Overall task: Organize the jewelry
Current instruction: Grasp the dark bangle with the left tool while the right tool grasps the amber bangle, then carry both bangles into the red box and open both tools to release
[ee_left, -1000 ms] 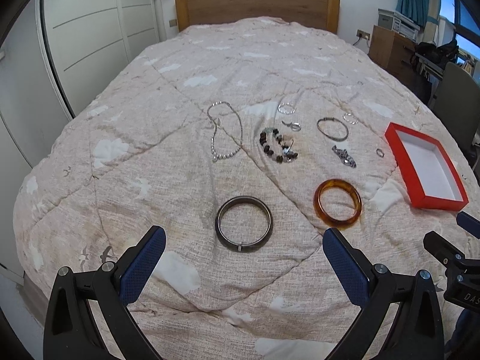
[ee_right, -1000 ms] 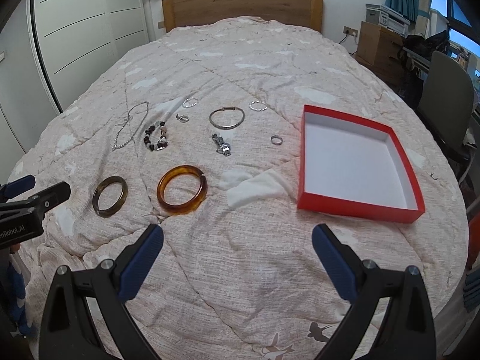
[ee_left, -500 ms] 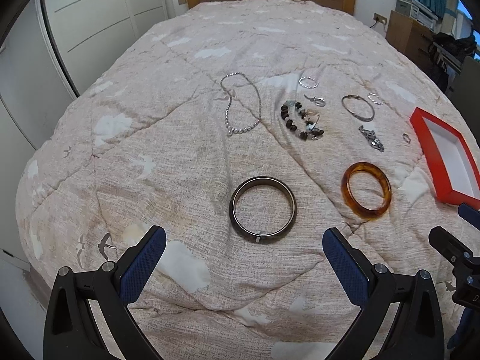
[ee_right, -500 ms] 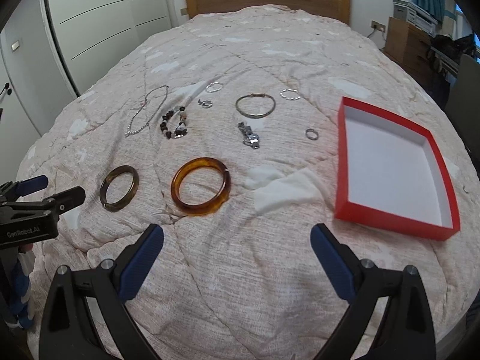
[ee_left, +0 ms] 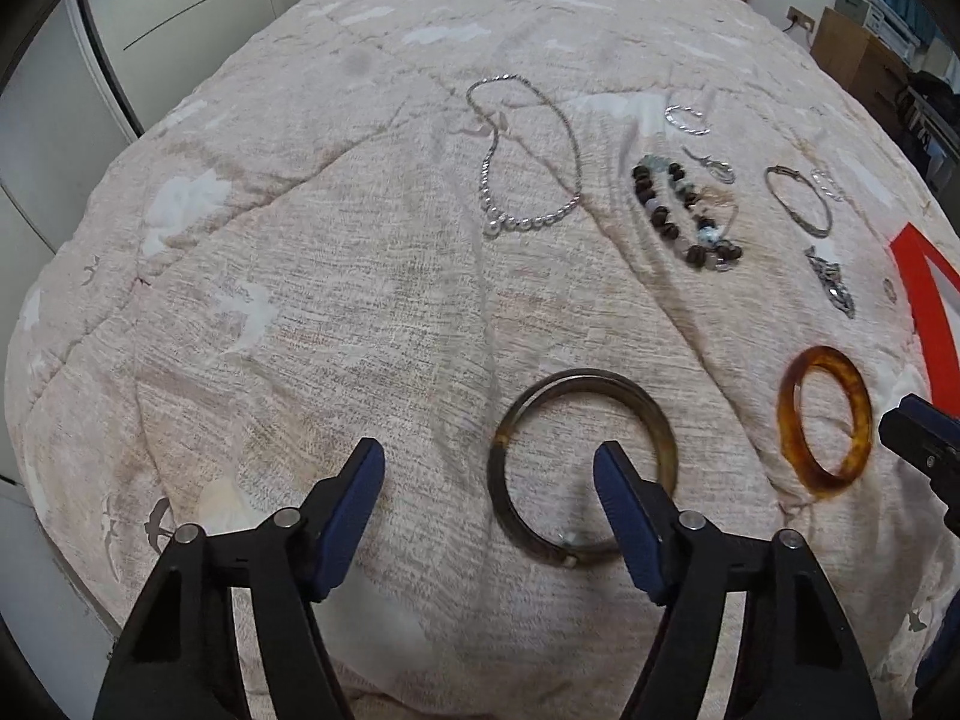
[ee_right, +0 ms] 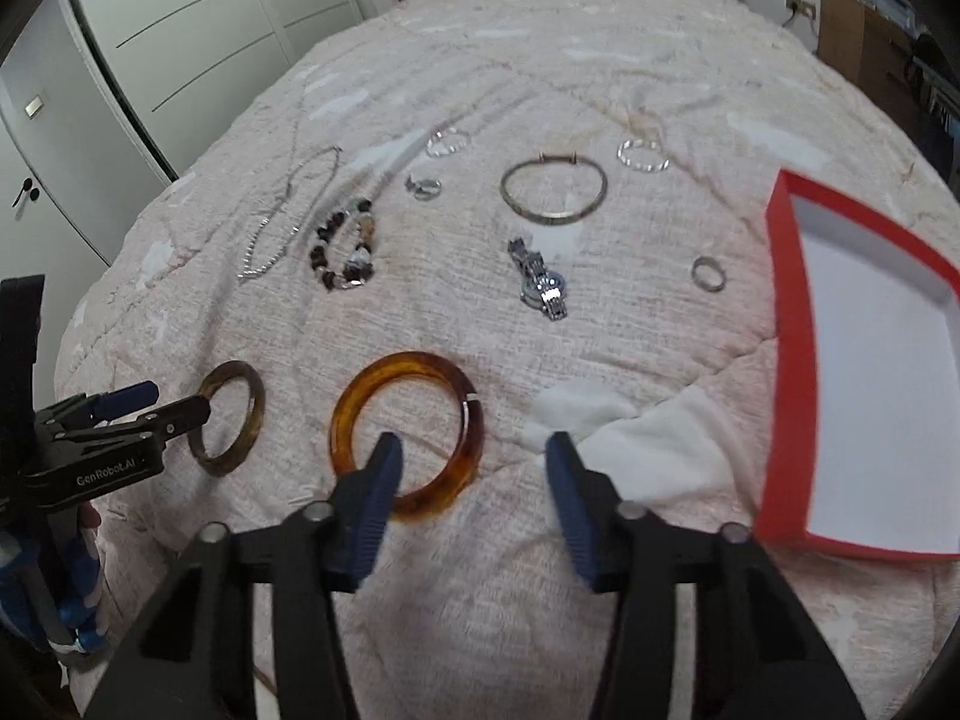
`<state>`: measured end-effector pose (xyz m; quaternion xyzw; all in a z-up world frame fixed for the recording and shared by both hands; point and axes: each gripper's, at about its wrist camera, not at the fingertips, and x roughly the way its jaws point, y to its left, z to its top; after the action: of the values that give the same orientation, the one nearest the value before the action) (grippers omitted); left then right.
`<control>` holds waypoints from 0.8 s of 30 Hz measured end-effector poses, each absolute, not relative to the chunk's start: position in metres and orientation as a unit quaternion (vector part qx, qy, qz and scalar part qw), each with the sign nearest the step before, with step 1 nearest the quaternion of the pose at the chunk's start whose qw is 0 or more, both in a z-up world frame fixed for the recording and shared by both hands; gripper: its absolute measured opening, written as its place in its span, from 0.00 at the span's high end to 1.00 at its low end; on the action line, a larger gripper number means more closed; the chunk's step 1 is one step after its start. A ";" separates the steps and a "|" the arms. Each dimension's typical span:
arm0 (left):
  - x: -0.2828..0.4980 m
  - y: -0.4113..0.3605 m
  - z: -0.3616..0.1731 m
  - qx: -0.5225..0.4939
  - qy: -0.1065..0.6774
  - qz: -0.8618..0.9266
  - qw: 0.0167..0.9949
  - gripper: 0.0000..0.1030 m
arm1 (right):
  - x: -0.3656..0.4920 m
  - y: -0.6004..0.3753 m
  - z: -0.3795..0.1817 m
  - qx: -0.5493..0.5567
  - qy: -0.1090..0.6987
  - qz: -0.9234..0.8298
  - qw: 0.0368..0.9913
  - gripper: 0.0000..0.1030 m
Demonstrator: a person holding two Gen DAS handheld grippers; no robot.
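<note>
Jewelry lies spread on a pale quilted bed. My left gripper (ee_left: 489,459) hovers low over the dark bangle (ee_left: 576,378). Its jaws are closing, with the bangle's left rim between them and the right finger inside the ring; the pads are not pressing on it. My right gripper (ee_right: 474,450) is over the amber bangle (ee_right: 408,360), jaws closing too. The left finger is inside the ring and the right rim sits between the pads, untouched. An empty red box (ee_right: 786,324) with a white floor lies to the right.
Farther up the bed lie a pearl necklace (ee_left: 528,204), a bead bracelet (ee_left: 684,216), a silver bangle (ee_right: 552,192), a watch (ee_right: 543,285), a small ring (ee_right: 708,273) and other silver rings. White wardrobe doors stand left, a wooden headboard at the back.
Both grippers have come down and forward over the bed, each onto its bangle. Their jaws, wide apart before, have narrowed. The jewelry and the red box have not moved.
</note>
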<state>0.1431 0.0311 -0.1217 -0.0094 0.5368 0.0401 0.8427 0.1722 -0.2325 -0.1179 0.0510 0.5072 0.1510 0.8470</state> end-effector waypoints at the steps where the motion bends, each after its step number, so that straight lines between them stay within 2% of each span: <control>1: 0.145 0.032 -0.125 -0.009 0.539 0.043 0.841 0.35 | 0.175 -0.231 -0.122 0.052 0.510 0.153 0.845 0.59; 3: 0.150 0.036 -0.133 -0.013 0.547 0.040 0.836 0.47 | 0.180 -0.228 -0.129 0.048 0.518 0.156 0.839 0.63; 4: 0.152 0.037 -0.137 -0.018 0.552 0.037 0.833 0.49 | 0.184 -0.226 -0.133 0.046 0.524 0.155 0.836 0.64; 10: 0.159 0.041 -0.153 -0.035 0.563 0.039 0.825 0.52 | 0.195 -0.219 -0.148 0.034 0.538 0.156 0.828 0.68; 13: 0.163 0.041 -0.154 -0.047 0.566 0.042 0.822 0.60 | 0.199 -0.214 -0.153 0.026 0.541 0.158 0.826 0.71; 16: 0.166 0.039 -0.153 -0.041 0.566 0.045 0.822 0.74 | 0.202 -0.208 -0.155 0.019 0.544 0.163 0.823 0.82; 18: 0.169 0.040 -0.151 -0.036 0.565 0.045 0.823 0.88 | 0.201 -0.205 -0.154 0.014 0.544 0.163 0.823 0.86; 24: 0.159 0.046 -0.138 -0.036 0.558 0.057 0.827 0.92 | 0.187 -0.205 -0.138 -0.009 0.532 0.163 0.831 0.90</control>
<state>0.1591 0.0462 -0.1380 -0.0359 0.5577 0.0567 0.8273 0.1870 -0.2050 -0.1378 -0.0088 0.5319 0.1625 0.8310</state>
